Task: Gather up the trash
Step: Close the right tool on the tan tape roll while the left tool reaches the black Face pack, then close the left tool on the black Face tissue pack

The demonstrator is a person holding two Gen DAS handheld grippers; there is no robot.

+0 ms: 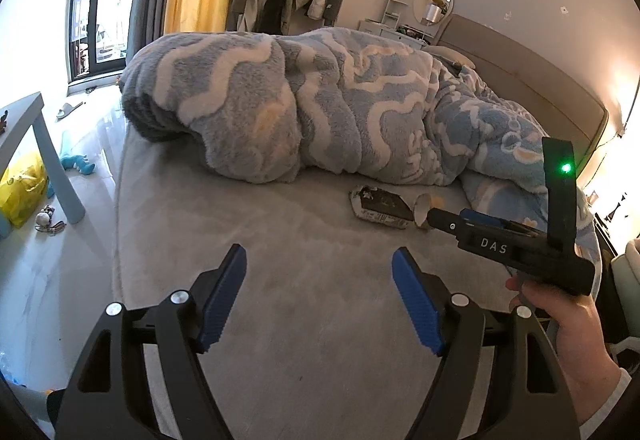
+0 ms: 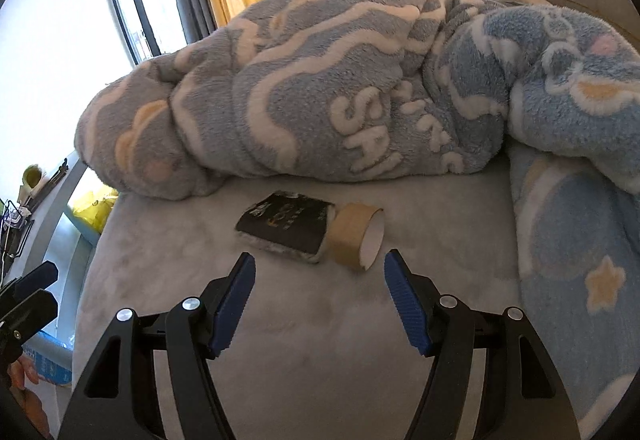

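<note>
My left claw [image 1: 318, 294] hangs released over bare grey bedsheet [image 1: 248, 240], nothing between its blue pads; the crumpled dark wrapper [image 2: 286, 226] lies ahead on the sheet, its long axis running left to right, touching the cardboard tape roll [image 2: 358, 236] at its right end, both just below the heaped fleece blanket [image 2: 320, 80]; my right claw [image 2: 320, 300], also released and empty, sits nearer, the roll just beyond its right pad; the wrapper's print is unreadable, and from the left the roll is half hidden.
</note>
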